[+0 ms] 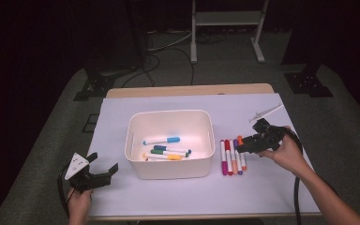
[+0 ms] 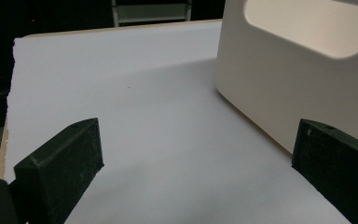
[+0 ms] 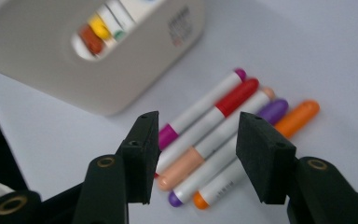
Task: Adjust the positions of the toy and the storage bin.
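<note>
A row of five markers (image 1: 233,157) lay side by side on the white table cover (image 1: 168,197), at about three o'clock from the white bin (image 1: 170,166) and just beside its right wall. In the right gripper view the row (image 3: 214,135) ran from the lower left up toward one o'clock: a magenta-capped marker (image 3: 200,107), a red-capped one (image 3: 235,97), a peach-capped one (image 3: 186,169), a purple-capped one (image 3: 272,111) and an orange-capped one (image 3: 298,117), their barrels touching or nearly so.

The right gripper (image 1: 243,143) hovered over the far end of that row, held in the person's right hand (image 1: 288,154). Its jaws stood partly apart and gripped nothing; seen along them (image 3: 198,156), the markers lay on the table beyond the gap between the pads, untouched.

Inside the bin lay more markers, among them a blue-capped one (image 1: 161,140), a green one (image 1: 168,152) and a yellow-capped one (image 1: 164,157).

At about eight o'clock from the bin, near the table's front left corner, the left gripper (image 1: 104,169) was held in the left hand (image 1: 78,201), its jaws spread wide and empty. Its own view (image 2: 196,154) showed bare table cover between the jaws, with the bin's wall and handle cut-out (image 2: 307,28) at two o'clock.

A thin pale tool (image 1: 265,113) lay at one o'clock from the marker row, well apart.
</note>
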The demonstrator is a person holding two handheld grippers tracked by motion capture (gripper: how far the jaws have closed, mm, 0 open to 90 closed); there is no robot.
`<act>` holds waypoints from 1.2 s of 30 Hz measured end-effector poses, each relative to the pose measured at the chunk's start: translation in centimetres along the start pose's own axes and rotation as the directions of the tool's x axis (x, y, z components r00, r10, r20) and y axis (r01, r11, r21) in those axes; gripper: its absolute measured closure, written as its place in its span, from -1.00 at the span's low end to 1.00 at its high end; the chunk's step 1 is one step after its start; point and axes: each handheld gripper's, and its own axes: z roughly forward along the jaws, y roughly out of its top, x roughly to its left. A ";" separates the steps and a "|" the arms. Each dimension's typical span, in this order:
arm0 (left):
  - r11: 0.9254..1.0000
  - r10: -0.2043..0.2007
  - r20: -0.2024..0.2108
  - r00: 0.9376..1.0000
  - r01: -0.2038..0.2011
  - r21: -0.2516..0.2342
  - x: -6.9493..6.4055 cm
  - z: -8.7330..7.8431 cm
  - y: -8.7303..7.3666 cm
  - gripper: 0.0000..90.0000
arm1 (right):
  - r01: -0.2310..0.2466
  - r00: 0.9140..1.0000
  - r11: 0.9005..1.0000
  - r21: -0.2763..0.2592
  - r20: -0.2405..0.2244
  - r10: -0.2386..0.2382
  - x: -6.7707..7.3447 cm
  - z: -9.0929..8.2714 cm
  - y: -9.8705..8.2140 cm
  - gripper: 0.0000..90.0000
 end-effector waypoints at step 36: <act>1.000 0.003 0.005 1.000 -0.003 -0.003 0.0 0.0 0.0 -0.99 | -0.177 0.938 0.982 0.060 0.313 0.150 -5.1 3.3 -5.7 0.67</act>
